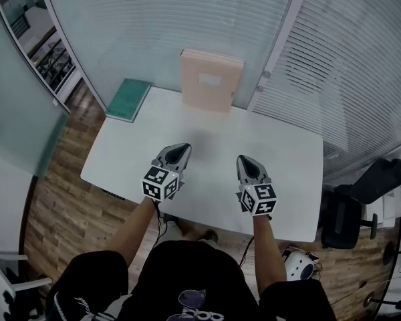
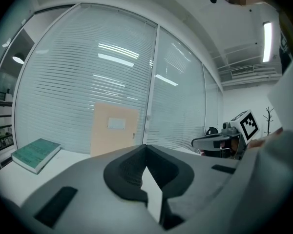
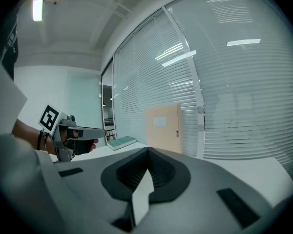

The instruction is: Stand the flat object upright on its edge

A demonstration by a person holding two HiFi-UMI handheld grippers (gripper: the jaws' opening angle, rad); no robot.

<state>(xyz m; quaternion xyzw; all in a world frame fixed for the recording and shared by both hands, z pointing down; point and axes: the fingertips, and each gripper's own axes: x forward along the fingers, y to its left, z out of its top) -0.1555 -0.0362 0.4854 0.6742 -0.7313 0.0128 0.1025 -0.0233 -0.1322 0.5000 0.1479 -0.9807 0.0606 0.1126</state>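
Observation:
A flat beige file box (image 1: 210, 80) stands upright on its edge at the far side of the white table (image 1: 287, 152), leaning against the glass wall. It also shows ahead in the left gripper view as the beige box (image 2: 114, 129) and in the right gripper view as the beige box (image 3: 162, 128). My left gripper (image 1: 180, 150) hovers over the table's near half, shut and empty. My right gripper (image 1: 246, 160) hangs beside it, also shut with nothing in it. Both point toward the box and are well apart from it. A green book (image 1: 128, 99) lies flat at the far left corner.
Glass walls with blinds (image 1: 334, 59) close off the far and right sides of the table. A black office chair (image 1: 351, 212) stands to the right, a white device (image 1: 297, 263) lies on the wooden floor near it. From the left gripper view the right gripper (image 2: 219, 141) is visible.

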